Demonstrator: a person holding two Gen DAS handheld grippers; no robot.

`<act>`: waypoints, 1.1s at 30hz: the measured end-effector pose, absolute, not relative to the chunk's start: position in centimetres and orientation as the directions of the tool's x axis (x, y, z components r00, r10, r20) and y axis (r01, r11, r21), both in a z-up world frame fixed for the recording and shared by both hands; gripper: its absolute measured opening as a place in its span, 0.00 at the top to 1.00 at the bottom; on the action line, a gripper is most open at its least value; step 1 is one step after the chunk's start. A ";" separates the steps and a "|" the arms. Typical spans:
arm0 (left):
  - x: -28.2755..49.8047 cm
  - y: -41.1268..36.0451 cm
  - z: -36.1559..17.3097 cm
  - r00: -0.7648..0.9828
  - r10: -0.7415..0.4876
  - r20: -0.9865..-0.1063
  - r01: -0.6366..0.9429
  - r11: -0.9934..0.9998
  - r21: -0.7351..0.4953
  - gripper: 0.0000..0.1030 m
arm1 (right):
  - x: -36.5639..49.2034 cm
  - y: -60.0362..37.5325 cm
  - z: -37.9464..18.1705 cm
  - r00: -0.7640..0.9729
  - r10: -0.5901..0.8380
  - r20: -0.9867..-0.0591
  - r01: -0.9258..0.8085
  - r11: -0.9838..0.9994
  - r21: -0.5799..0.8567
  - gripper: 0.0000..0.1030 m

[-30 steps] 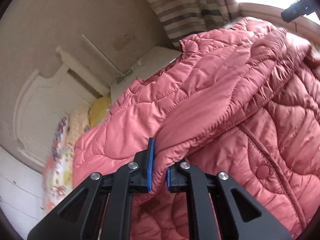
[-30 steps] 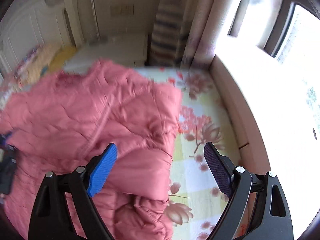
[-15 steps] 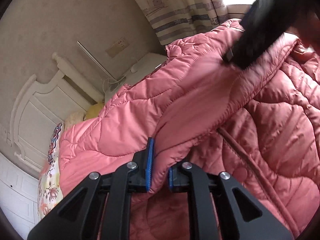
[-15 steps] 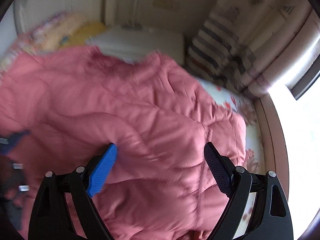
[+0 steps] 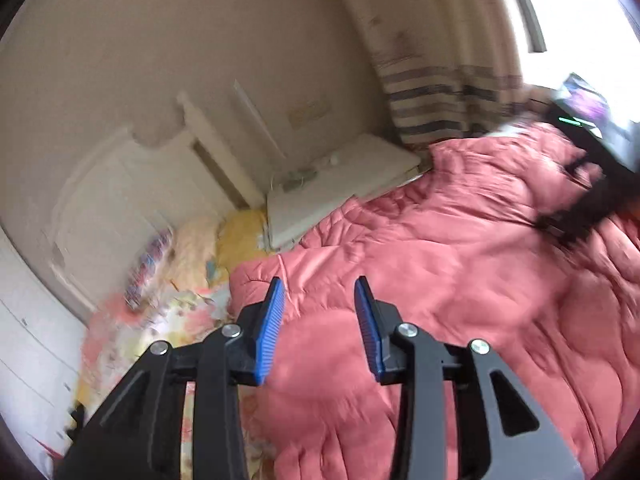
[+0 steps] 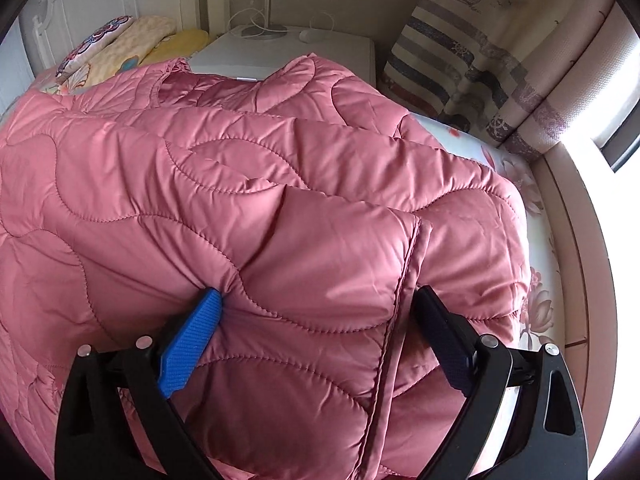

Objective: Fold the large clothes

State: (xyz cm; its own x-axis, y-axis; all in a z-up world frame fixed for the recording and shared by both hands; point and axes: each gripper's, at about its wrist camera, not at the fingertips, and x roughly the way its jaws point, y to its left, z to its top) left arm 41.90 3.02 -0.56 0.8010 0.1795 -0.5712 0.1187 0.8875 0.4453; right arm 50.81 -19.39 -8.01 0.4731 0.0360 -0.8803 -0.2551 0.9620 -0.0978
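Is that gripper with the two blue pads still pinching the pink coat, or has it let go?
Apart. In the left wrist view the left gripper has its jaws opening, and the pink quilted coat lies below and beyond the pads; no fabric sits between them.

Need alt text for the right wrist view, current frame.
The right gripper, jaws wide and opening, presses down into a folded pink quilted jacket whose padding bulges between the fingers, its edge seam running by the right one. The jacket lies on a floral-sheeted bed, with pillows, a white nightstand and striped curtains behind.
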 end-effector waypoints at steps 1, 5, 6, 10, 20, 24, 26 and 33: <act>43.9 3.7 -1.5 0.771 0.211 -0.601 0.102 0.890 0.444 0.64 | 50.8 -19.5 -8.0 0.473 0.041 -0.880 -0.255 0.963 -0.092 0.12; 49.5 6.6 -6.3 0.640 0.259 -0.723 0.059 0.922 0.382 0.64 | 50.7 -19.6 -7.6 0.477 0.041 -0.878 -0.247 0.965 -0.089 0.12; 49.6 7.0 -6.9 0.635 0.244 -0.733 0.053 0.933 0.357 0.64 | 50.6 -19.5 -7.3 0.482 0.026 -0.876 -0.239 0.966 -0.102 0.12; 48.8 7.9 -7.6 0.644 0.247 -0.724 -0.002 0.947 0.321 0.51 | 49.1 -16.9 -2.8 0.579 0.056 -0.813 -0.271 0.954 -0.127 0.12; 49.2 10.7 -8.4 0.620 0.192 -0.761 -0.088 0.981 0.175 0.23 | 53.3 -8.8 -7.7 0.441 0.171 -0.881 -0.452 0.890 -0.054 0.04; 49.6 12.4 -9.1 0.590 0.161 -0.791 -0.124 0.986 0.109 0.03 | 54.0 -10.5 -7.5 0.415 0.245 -0.876 -0.474 0.880 0.021 0.05; 49.4 12.6 -9.3 0.594 0.155 -0.789 -0.119 0.987 0.104 0.02 | 53.3 -11.0 -6.0 0.438 0.180 -0.881 -0.424 0.905 -0.025 0.05; 49.2 13.5 -9.6 0.602 0.119 -0.789 -0.120 0.991 0.058 0.02 | 48.6 -11.8 -7.1 0.455 0.142 -0.879 -0.473 0.875 -0.103 0.05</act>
State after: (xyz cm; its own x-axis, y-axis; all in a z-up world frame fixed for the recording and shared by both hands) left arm 49.15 13.46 -9.60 0.6022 0.1194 -0.7893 -0.1205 0.9910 0.0581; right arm 48.56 -11.84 -7.09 0.4553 0.1421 -0.8790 -0.4727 0.8751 -0.1034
